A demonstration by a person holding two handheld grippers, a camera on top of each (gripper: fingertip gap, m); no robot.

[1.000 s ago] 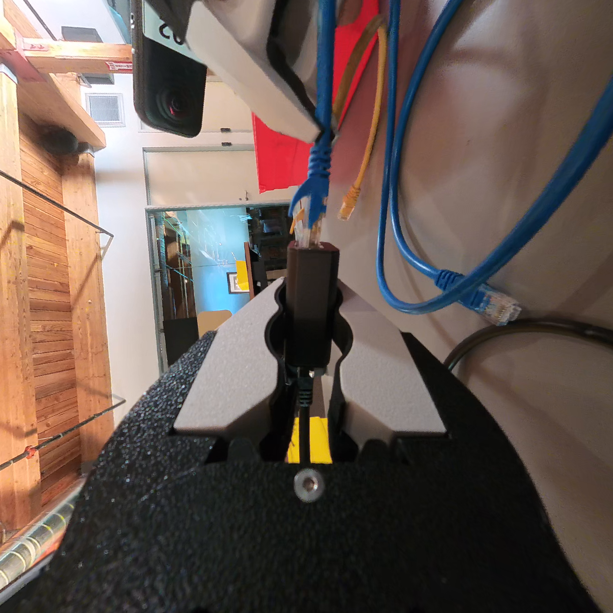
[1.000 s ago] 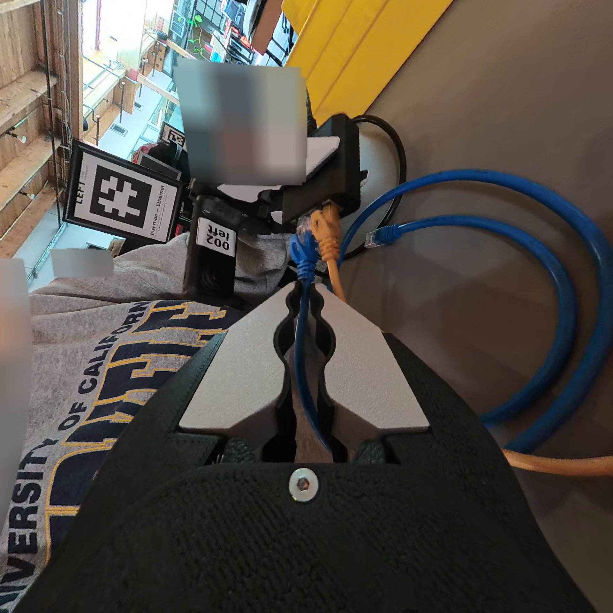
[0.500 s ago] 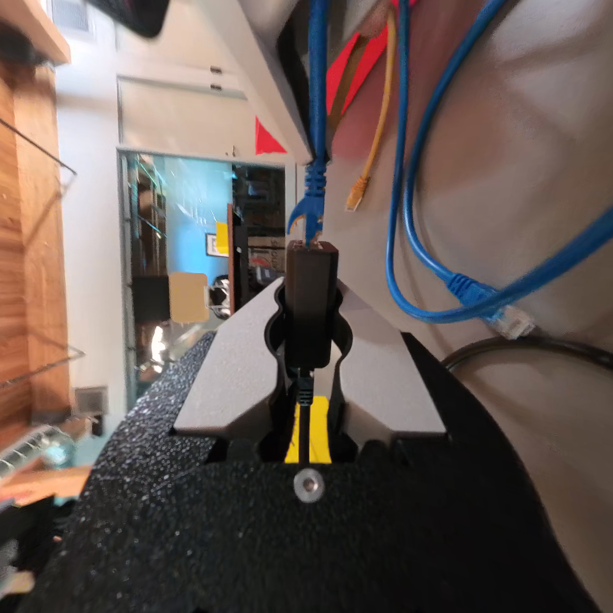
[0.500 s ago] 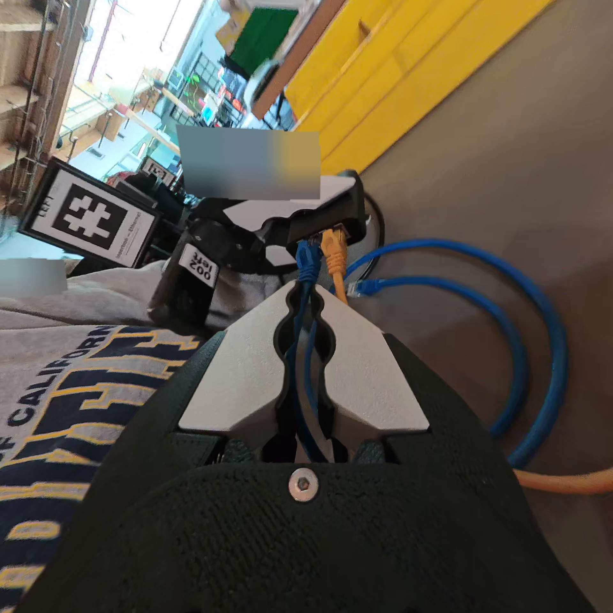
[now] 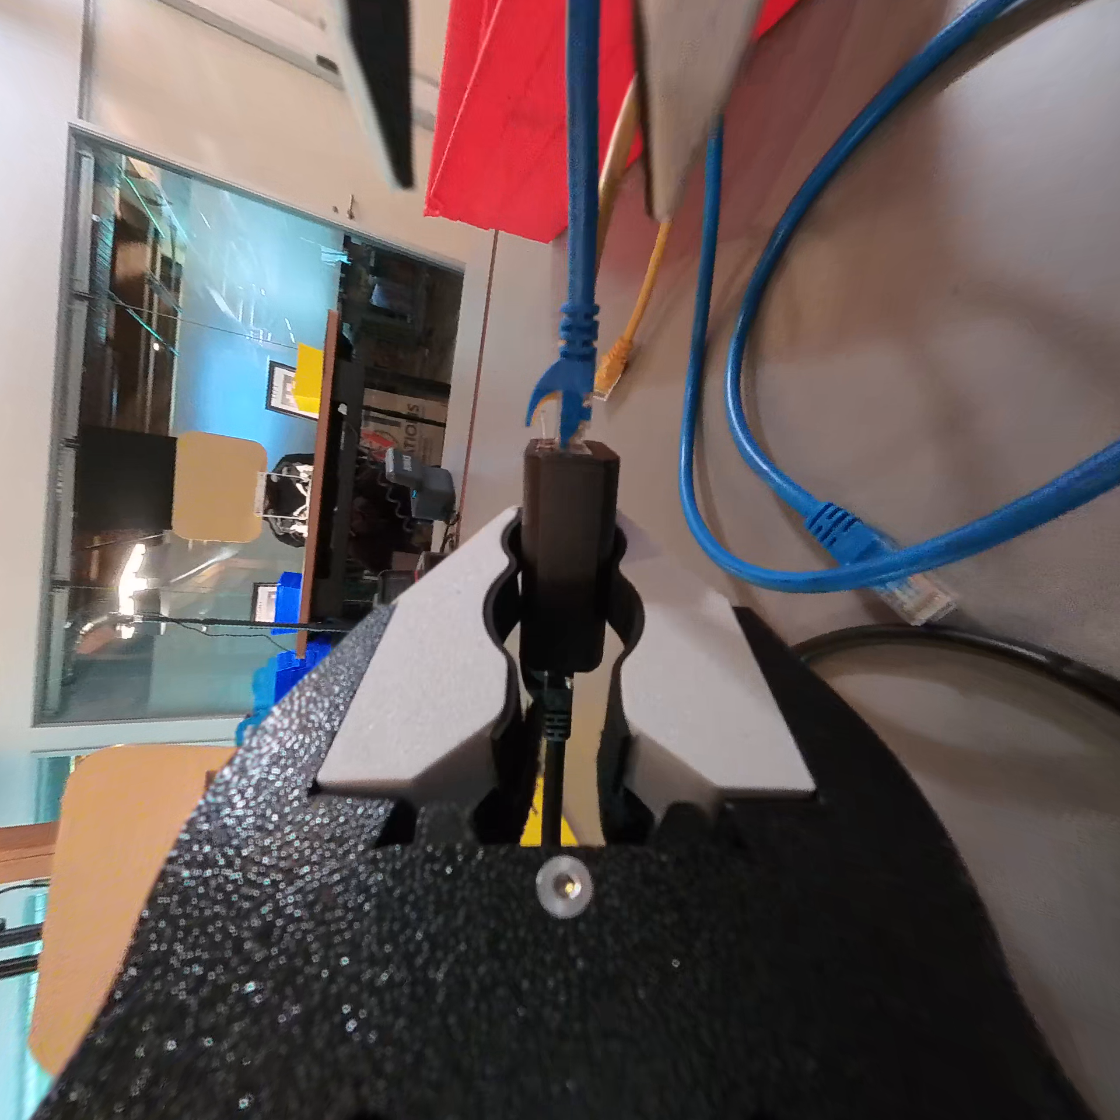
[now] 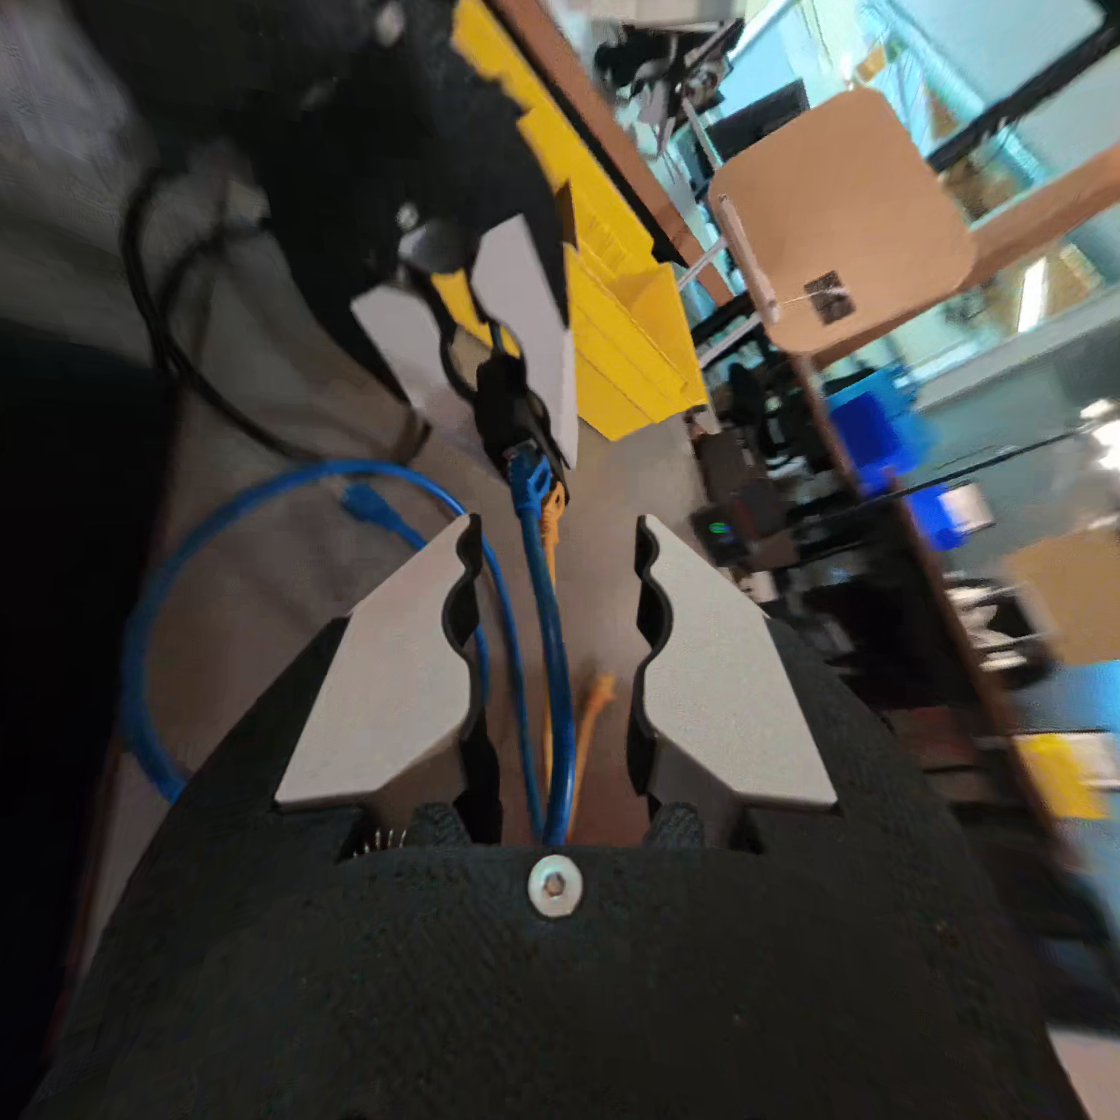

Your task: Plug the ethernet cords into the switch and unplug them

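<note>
My left gripper [image 5: 570, 527] is shut on the small black switch [image 5: 566, 545]. A blue ethernet cord's plug [image 5: 566, 400] sits in the switch's far end. An orange plug [image 5: 612, 376] is right beside it; I cannot tell whether it is in a port. My right gripper [image 6: 554, 533] is open, and the blue cord [image 6: 548, 606] runs loose between its fingers. In the right wrist view the left gripper [image 6: 497, 436] holds the switch [image 6: 503, 400] with the blue plug [image 6: 530, 479] in it. The right gripper's fingers [image 5: 679, 121] show at the top of the left wrist view.
A second blue cord lies looped on the grey table with its plug loose [image 5: 909, 600]; it also shows in the right wrist view [image 6: 370, 503]. A black cable [image 5: 970, 654] crosses the table. Yellow bins [image 6: 612, 339] stand behind the switch. Another orange plug [image 6: 600, 691] lies below my right gripper.
My right gripper has opened, let go of the blue cord and swung round. The blue plug now sits deeper in the switch. The left gripper still holds the switch.
</note>
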